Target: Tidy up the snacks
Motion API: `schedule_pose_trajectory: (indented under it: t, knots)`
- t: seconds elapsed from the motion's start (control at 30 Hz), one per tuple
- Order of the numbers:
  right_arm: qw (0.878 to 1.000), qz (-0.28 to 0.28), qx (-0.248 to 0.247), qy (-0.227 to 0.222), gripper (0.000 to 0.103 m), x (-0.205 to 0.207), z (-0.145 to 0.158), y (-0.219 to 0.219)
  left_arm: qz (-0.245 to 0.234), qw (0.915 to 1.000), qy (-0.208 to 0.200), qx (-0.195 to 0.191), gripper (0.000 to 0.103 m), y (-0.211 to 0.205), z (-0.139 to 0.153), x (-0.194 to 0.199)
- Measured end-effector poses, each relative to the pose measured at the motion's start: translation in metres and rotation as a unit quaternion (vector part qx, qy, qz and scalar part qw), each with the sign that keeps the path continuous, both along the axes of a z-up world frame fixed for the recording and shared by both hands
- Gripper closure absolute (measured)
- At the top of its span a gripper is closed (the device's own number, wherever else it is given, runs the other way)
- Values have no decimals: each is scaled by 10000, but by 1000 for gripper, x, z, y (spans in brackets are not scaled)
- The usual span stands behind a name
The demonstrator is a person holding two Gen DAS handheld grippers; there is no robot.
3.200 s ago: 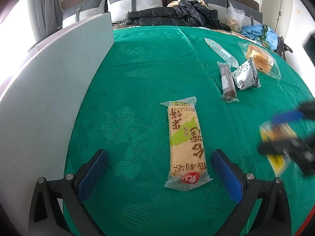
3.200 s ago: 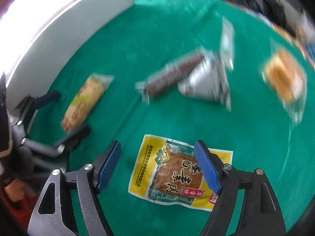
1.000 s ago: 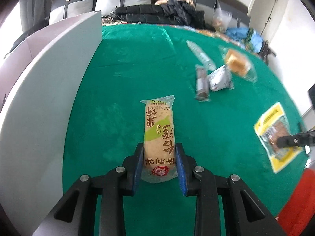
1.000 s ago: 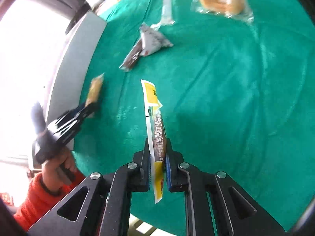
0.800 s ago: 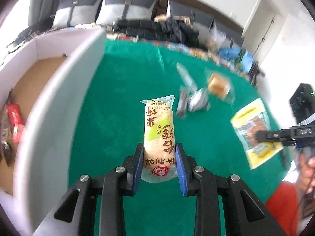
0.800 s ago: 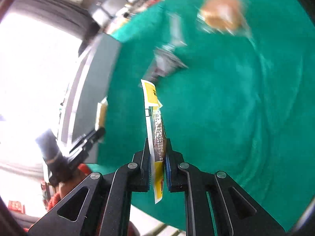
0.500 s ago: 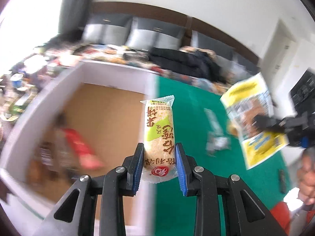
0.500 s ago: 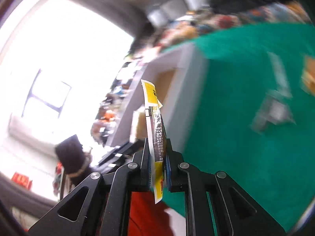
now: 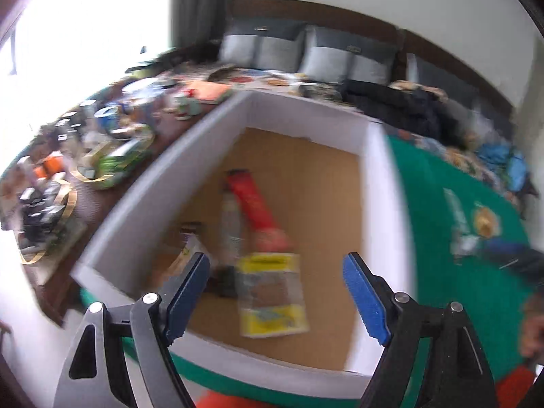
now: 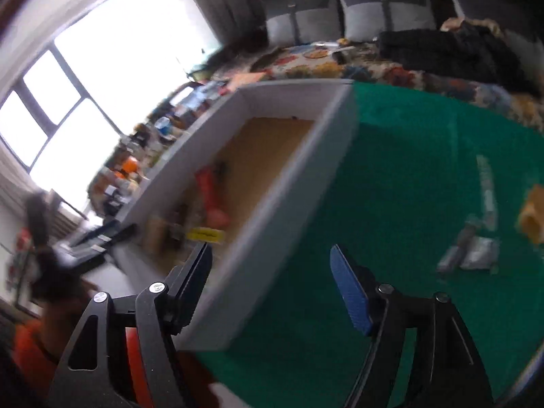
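The white box [image 9: 380,183] stands open at the top, so entry from above is free. Its brown floor is bare toward 12 and 2 o'clock in the left wrist view; a red packet [image 9: 255,204], a yellow packet [image 9: 272,295] and blurred wrappers crowd the 7 to 10 o'clock part. The tall walls block any sideways approach. Right of the box, the green surface [image 10: 391,187] lies open up to a small snack cluster [image 10: 476,255] at 3 o'clock.

Motion blur leaves the print on the yellow packet [image 9: 270,297] unreadable.
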State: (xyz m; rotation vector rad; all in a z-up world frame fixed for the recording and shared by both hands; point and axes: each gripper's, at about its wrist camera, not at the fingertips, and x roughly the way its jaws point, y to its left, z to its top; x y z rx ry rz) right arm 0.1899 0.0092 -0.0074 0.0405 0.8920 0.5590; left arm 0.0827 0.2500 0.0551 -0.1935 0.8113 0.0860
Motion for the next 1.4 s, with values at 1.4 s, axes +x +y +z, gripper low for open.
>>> schedule_pose_trajectory:
  t: [1.4]
  knots:
    - [9431,-3070,-1259,-205,16,-80,-134,-334,-2170,9720,592,685,0,-318,-147,81]
